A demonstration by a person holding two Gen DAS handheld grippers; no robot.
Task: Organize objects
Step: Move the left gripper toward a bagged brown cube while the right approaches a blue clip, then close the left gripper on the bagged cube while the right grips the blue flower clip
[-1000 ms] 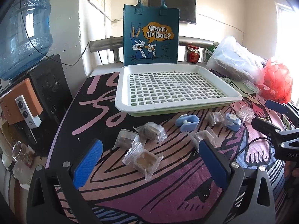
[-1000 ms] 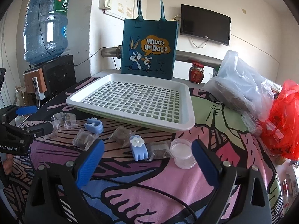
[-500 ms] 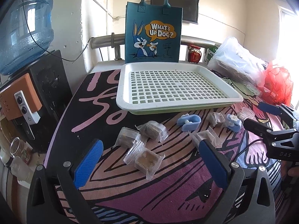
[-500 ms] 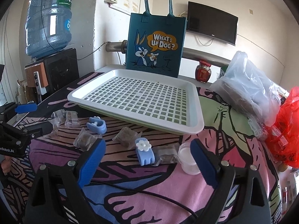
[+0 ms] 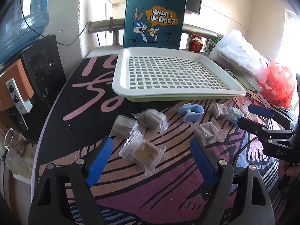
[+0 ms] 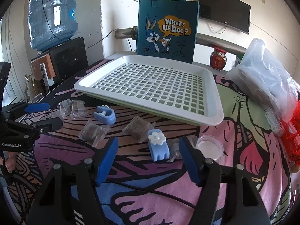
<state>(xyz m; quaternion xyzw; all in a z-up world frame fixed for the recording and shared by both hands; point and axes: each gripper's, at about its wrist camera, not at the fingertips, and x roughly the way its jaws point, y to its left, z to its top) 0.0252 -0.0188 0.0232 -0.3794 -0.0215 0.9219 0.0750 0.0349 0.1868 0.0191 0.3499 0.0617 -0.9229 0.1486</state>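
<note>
A white slotted tray [image 5: 120, 86] [image 6: 215, 116] lies on the patterned table, nothing in it. Several wrapped brown cakes lie in front of it; one cake [image 5: 145, 152] sits between my left gripper's open fingers. My left gripper [image 5: 151, 150] is open and empty just above the table. My right gripper [image 6: 148, 150] is open and empty, its fingers on either side of a blue flower clip [image 6: 158, 147]. A second blue clip [image 5: 191, 111] [image 6: 105, 114] lies near the tray's front edge. A clear round lid [image 6: 210, 146] lies right of the flower clip.
A blue cartoon tote bag [image 5: 154, 18] [image 6: 166, 28] stands behind the tray. A clear plastic bag [image 6: 262, 75] and a red bag [image 5: 277, 86] lie at the right. A water bottle [image 6: 52, 15] on a dispenser stands left of the table. A cable [image 6: 150, 189] crosses the table front.
Both grippers have moved forward and lower toward the table. The left one now frames a wrapped cake, the right one the flower clip. Both stay open.
</note>
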